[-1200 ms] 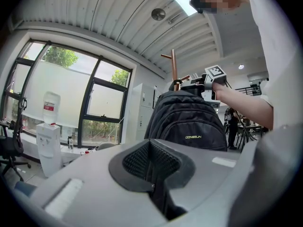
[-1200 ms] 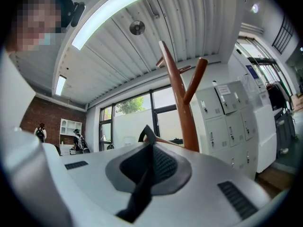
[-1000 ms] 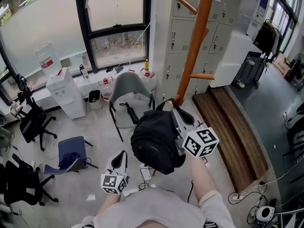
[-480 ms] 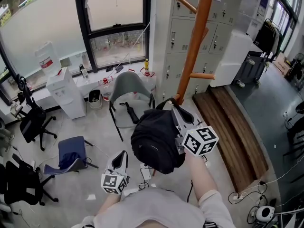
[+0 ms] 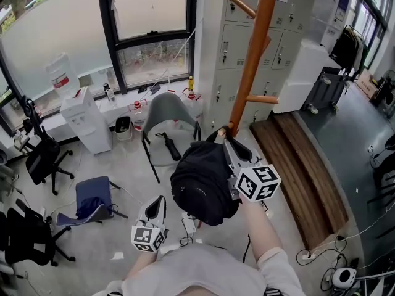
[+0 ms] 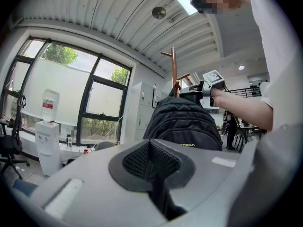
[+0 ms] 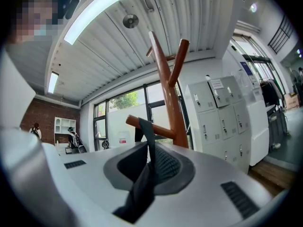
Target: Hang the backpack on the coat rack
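Backpack [image 5: 203, 184]: dangling in mid-air over the floor, at 7 o'clock of the coat rack [image 5: 253, 60] trunk in the head view, and hanging by its top strap [image 7: 143, 136]. Right tongs [image 5: 226, 142]: pinching that strap between closed jaws and pointing level at a low peg [image 7: 161, 132], with the strap crossing the peg close to its tip. Not telling for sure whether already looped over it. Left tongs [image 5: 160, 202]: pressed together on nothing, waiting low at 7 o'clock of the pack.

Seemingly threading the loop onto the peg. Doing it well:
- Lifting the strap clear above the peg tip.
- Pushing toward 12 o'clock, well in toward the trunk.
- Lowering to load the peg before spreading the jaws.
- Holding the pinch firm meanwhile, guarding against the loop sliding off the tip under a likely heavy, swinging bag.
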### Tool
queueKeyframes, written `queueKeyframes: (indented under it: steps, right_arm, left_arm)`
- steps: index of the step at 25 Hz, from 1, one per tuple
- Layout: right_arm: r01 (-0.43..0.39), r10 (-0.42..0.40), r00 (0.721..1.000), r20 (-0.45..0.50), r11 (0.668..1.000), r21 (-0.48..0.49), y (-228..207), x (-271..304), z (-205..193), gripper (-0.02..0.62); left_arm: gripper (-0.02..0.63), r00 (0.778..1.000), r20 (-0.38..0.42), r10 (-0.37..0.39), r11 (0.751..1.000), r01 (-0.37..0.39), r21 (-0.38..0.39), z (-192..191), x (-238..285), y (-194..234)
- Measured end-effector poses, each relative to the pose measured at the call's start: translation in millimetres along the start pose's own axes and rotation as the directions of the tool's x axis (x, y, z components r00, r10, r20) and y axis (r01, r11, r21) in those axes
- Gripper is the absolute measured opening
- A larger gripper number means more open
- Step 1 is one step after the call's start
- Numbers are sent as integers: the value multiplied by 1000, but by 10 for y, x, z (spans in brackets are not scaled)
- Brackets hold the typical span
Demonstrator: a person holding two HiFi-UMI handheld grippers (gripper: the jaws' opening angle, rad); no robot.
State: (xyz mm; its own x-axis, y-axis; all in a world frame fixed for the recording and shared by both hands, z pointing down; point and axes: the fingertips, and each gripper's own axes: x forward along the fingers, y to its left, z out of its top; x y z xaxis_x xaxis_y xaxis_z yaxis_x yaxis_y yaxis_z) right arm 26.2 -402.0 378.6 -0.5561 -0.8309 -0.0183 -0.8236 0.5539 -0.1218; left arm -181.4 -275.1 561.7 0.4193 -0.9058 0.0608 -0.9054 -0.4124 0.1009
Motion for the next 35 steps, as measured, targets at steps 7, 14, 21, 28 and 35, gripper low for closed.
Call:
queueKeyframes:
  steps: [7,14,21,28,35]
  right_arm:
    - [-4,4,1000,1,1000,-2,68,-74,-72,290]
    - [27,-27,1000,-13,999,-20,52,-275,-181,310]
    - [22,-23,1000,-9,999,-49,169,-518,-238,310]
    - [21,-22,1000,-12,998,-60,256,-743,-323,310]
    - [24,-24,1000,-1,998,-63,367,-1014,-455,308]
  left_arm:
    - [10,1000,1,-7,1000,7,2,10,-42,-53]
    - [10,1000,1,-9,1000,9,10,36,-54,-108]
    - [9,1000,1,-16,1000,16,18,17,-78,-174]
    - [10,1000,6,-23,999,23,23,65,-118,-253]
    - [9,999,20,-27,999,26,32,132,-180,-355]
